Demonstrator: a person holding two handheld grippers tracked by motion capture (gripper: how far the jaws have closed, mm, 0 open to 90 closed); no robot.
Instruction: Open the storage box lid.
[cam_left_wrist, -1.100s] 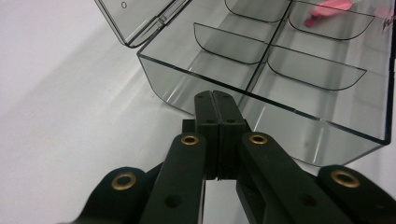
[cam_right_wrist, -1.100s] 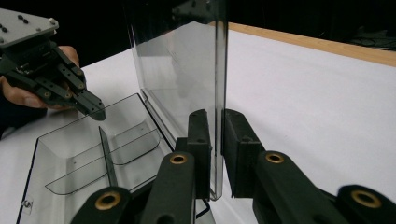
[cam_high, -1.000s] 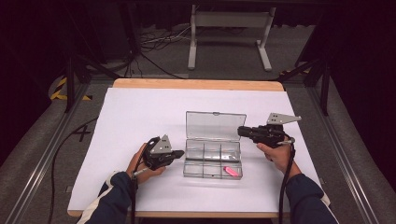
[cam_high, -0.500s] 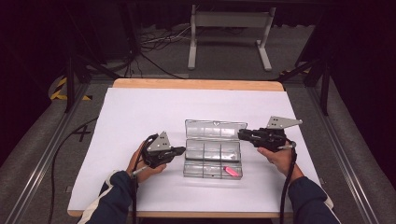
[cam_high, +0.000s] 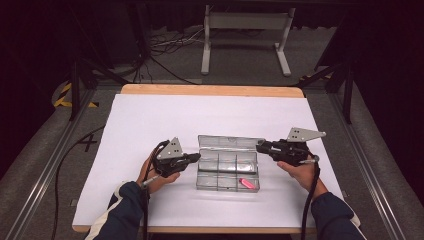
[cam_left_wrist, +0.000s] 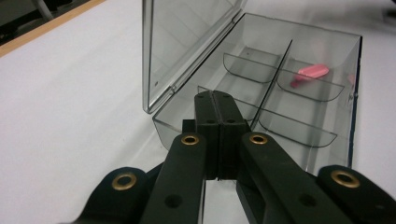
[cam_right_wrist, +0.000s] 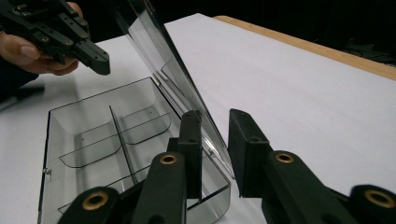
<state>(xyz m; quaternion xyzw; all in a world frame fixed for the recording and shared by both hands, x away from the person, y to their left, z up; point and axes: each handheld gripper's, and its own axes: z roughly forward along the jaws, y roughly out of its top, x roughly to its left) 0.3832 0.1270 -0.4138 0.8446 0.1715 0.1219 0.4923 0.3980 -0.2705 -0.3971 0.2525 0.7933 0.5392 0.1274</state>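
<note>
Both right jaws astride the lid edge — pads apart, loose.

The left gripper, held low in the left hand, has its fingers pressed together, while the right gripper, held in the right hand, has been spreading its fingers apart.

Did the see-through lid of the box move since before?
Yes. The lid has swung back and down toward the far wooden table edge; earlier it stood taller above the box. The right gripper, its jaws just opening, straddles the lid's edge.
</note>
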